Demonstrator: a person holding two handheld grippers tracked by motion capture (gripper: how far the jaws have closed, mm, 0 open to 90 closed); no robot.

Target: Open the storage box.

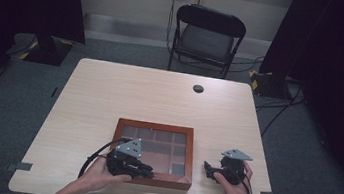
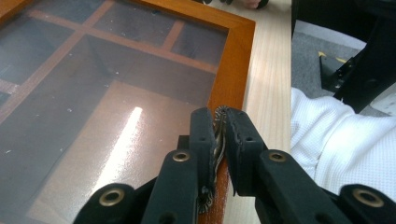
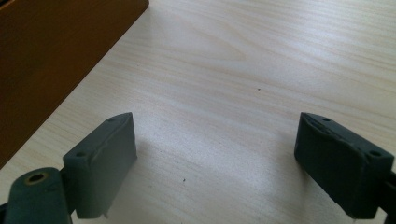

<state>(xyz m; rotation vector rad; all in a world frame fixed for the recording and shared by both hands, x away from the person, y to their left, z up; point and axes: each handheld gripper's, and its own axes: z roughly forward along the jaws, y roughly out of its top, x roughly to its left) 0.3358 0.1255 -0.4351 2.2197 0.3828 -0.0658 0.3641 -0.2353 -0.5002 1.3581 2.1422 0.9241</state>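
Note:
A flat wooden box [image 1: 157, 126] with a glass lid and several compartments lies near the table's front edge. In the left gripper view the lid's orange-brown frame [image 2: 236, 65] runs up the middle. My left gripper [image 2: 219, 120] is shut on a small striped tab [image 2: 218, 140] at that frame's edge. From above, the left gripper [image 1: 151, 173] sits at the box's front side. My right gripper [image 1: 208, 170] rests to the right of the box, apart from it. Its jaws stand wide open over bare table [image 3: 215, 154], with the box's side wall [image 3: 56, 60] at upper left.
A black folding chair [image 1: 207, 38] stands behind the table. A round black grommet [image 1: 198, 88] sits in the tabletop [image 1: 160, 95] at the back. Cables lie on the floor at right. White clothing [image 2: 336, 140] shows beside the table edge.

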